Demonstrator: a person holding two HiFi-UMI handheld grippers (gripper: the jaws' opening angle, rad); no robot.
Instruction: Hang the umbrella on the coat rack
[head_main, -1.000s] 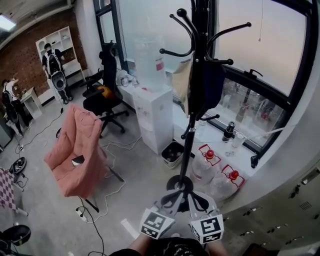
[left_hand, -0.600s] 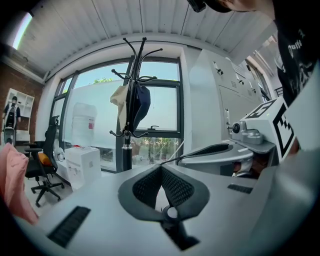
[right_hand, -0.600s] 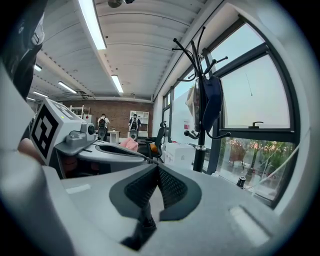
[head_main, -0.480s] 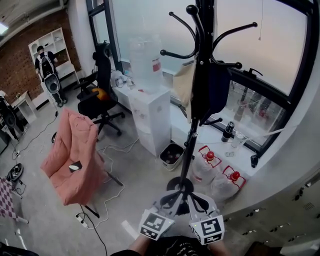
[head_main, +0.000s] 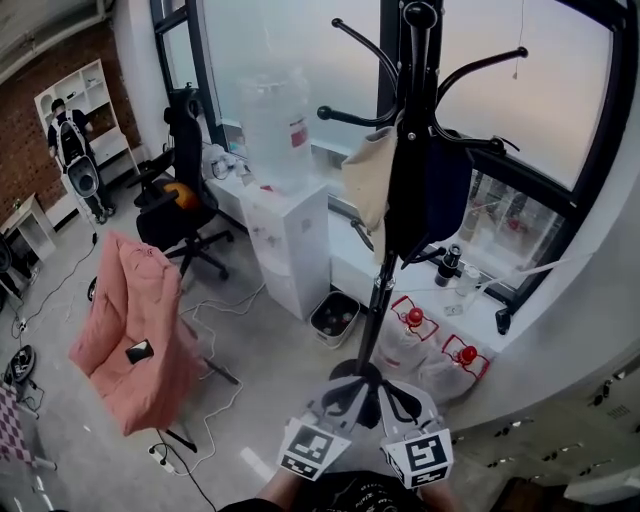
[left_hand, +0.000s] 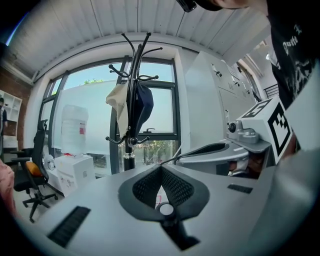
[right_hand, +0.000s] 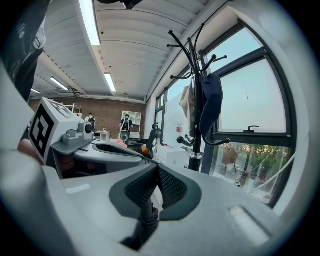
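The black coat rack (head_main: 405, 200) stands by the window, straight ahead of me. A dark navy item (head_main: 440, 190) that looks like a loosely folded umbrella hangs from its hooks, beside a beige bag (head_main: 370, 185). My left gripper (head_main: 345, 392) and right gripper (head_main: 392, 392) sit side by side at the bottom of the head view, just short of the rack's base. Both are shut with nothing between the pads. The left gripper view looks past the left gripper (left_hand: 161, 167) to the rack (left_hand: 131, 100) and navy item (left_hand: 144, 107). The right gripper (right_hand: 157, 167) faces the rack (right_hand: 196, 140) too.
A white water dispenser (head_main: 290, 240) stands left of the rack, with a bin (head_main: 335, 318) at its foot. Two water jugs (head_main: 405, 340) sit right of the rack's base. A pink chair (head_main: 135, 340), floor cables (head_main: 215, 390) and a black office chair (head_main: 185, 190) are further left. A person (head_main: 70, 150) stands far back.
The rack's top has come further into the head view and the pink chair has slid left and lower. Both grippers stay shut, side by side.
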